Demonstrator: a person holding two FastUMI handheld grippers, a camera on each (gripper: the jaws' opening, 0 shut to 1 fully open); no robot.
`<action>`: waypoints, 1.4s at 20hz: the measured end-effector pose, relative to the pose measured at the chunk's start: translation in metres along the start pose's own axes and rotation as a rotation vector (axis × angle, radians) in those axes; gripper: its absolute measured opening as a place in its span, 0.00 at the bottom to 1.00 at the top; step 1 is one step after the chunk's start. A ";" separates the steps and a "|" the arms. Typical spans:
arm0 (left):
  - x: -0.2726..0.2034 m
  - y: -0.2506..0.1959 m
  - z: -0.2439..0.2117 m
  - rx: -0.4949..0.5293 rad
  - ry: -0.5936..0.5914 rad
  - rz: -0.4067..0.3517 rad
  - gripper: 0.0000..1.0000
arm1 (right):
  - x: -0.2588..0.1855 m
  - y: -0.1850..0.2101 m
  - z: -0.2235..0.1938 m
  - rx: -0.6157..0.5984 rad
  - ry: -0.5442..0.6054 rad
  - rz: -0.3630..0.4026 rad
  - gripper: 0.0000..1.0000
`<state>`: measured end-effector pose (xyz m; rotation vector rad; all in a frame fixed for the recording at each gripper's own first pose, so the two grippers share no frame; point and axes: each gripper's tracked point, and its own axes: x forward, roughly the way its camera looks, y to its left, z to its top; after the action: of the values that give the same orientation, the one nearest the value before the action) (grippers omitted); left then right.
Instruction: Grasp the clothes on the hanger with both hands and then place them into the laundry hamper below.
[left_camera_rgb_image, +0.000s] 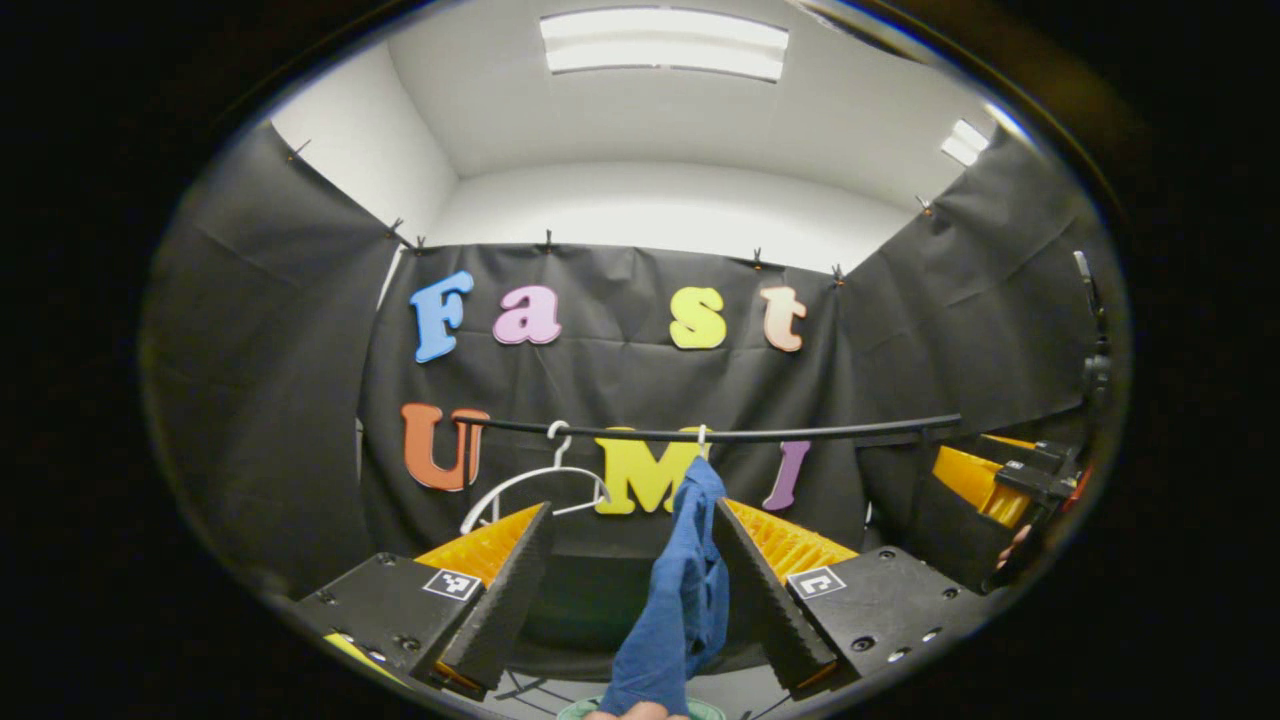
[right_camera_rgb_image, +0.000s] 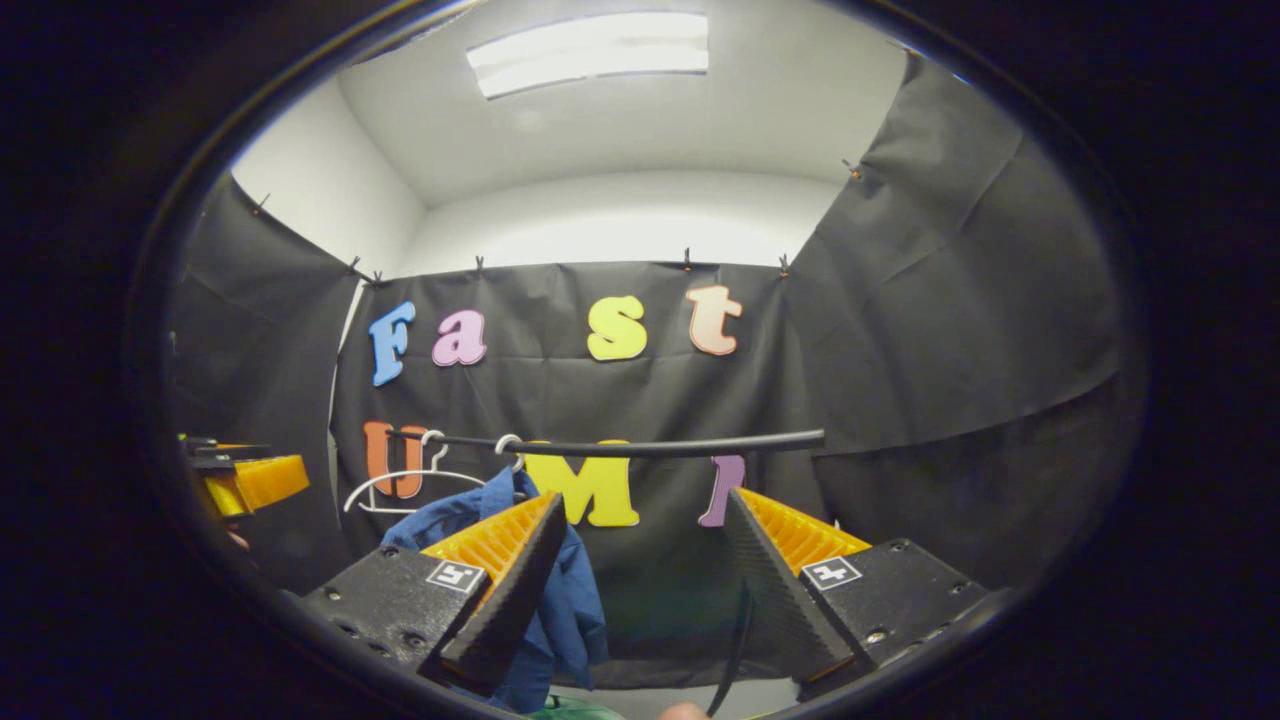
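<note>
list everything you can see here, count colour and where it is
blue garment: one, blue, hanging from the rail, drooping between the left gripper's fingers; in the right gripper view it hangs behind that gripper's left-side finger
white hanger: one bare, white, hooked on the rail left of the garment
rail: one, black, running across in front of the booth wall
ceiling lights: two, white, overhead
hamper rim: one, green, just visible below
left gripper: one, jaws open around the garment
right gripper: one, jaws open beside the garment
</note>
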<state>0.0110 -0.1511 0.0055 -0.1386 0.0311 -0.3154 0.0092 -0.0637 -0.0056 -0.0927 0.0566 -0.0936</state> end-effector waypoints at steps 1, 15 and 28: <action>0.006 -0.013 -0.005 -0.005 0.007 -0.030 1.00 | 0.001 -0.002 -0.004 -0.001 0.007 0.000 1.00; 0.126 -0.066 -0.113 0.074 0.194 0.051 0.96 | 0.026 -0.047 -0.044 0.017 0.065 0.013 1.00; 0.202 0.000 -0.161 0.150 0.296 0.262 0.92 | 0.043 -0.036 -0.078 0.011 0.114 -0.003 1.00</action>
<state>0.1945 -0.2347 -0.1553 0.0625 0.3159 -0.0738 0.0441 -0.1108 -0.0817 -0.0759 0.1698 -0.1017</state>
